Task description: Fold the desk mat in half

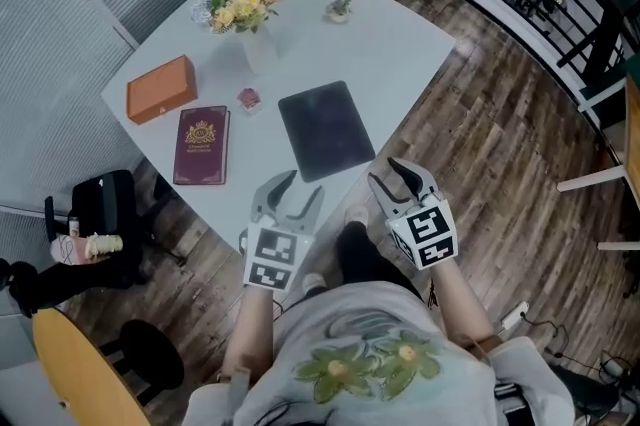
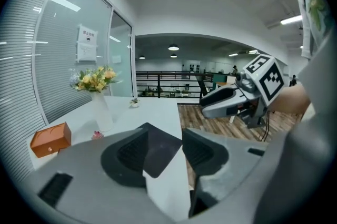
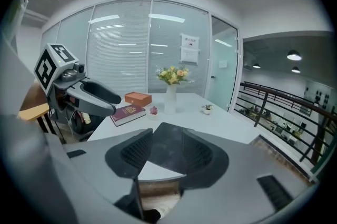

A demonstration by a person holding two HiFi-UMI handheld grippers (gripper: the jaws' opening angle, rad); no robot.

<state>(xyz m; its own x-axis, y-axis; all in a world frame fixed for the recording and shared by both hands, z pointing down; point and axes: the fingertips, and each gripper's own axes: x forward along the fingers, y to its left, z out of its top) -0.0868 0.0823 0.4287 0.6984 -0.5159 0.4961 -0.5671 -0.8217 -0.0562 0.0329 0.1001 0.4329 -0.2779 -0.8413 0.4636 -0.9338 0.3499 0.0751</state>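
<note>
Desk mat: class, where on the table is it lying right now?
In the head view the desk mat lies flat by the near edge of the table, just right of the maroon book.

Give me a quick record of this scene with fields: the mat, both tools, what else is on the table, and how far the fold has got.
Desk mat: dark, lying flat and unfolded near the front edge of the table
Left tool: open, nothing between its jaws, just short of the mat
Right tool: open, nothing between its jaws, close to the mat's near right corner
Also on table: maroon book, orange box, vase of flowers, small potted plant
Fold: not yet begun
</note>
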